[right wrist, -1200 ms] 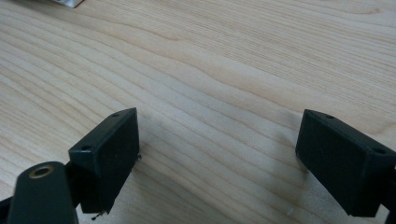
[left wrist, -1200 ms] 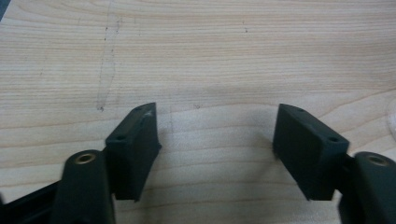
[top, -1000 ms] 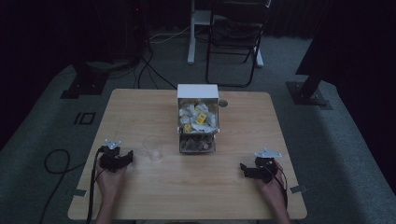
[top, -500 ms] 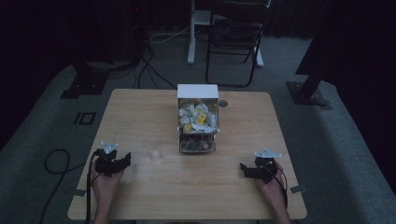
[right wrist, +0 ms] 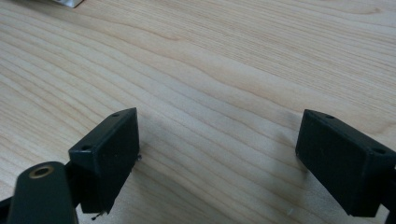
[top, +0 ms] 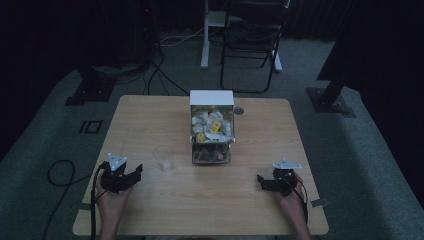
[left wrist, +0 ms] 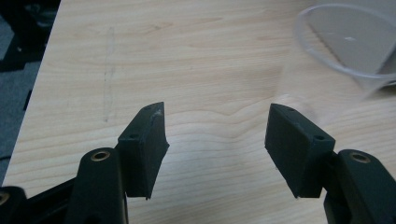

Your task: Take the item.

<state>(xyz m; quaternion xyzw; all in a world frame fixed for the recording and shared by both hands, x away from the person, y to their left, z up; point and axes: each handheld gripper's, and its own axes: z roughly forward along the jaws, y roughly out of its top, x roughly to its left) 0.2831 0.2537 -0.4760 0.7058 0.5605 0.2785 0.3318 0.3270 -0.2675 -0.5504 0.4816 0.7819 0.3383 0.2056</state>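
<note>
At the near edge of the tabletop point(top: 200, 210), two claws are held by the person's hands. On the near left, the left claw point(top: 131, 175) is seen with its jaws parted and nothing between them; bare wood is seen in the gap in the left gripper view. Just beyond and to the right of that claw, apart from it, a clear cup point(top: 163, 158) stands upright on the wood; its rim is caught at the upper right of the left gripper view point(left wrist: 348, 42). On the near right, the right claw point(top: 264, 182) is held low over the wood, jaws spread wide and empty. Farther back, at the middle of the tabletop, a box point(top: 212, 127) filled with small packets is placed. Beyond the far edge, a chair point(top: 252, 45) stands on the floor.
</note>
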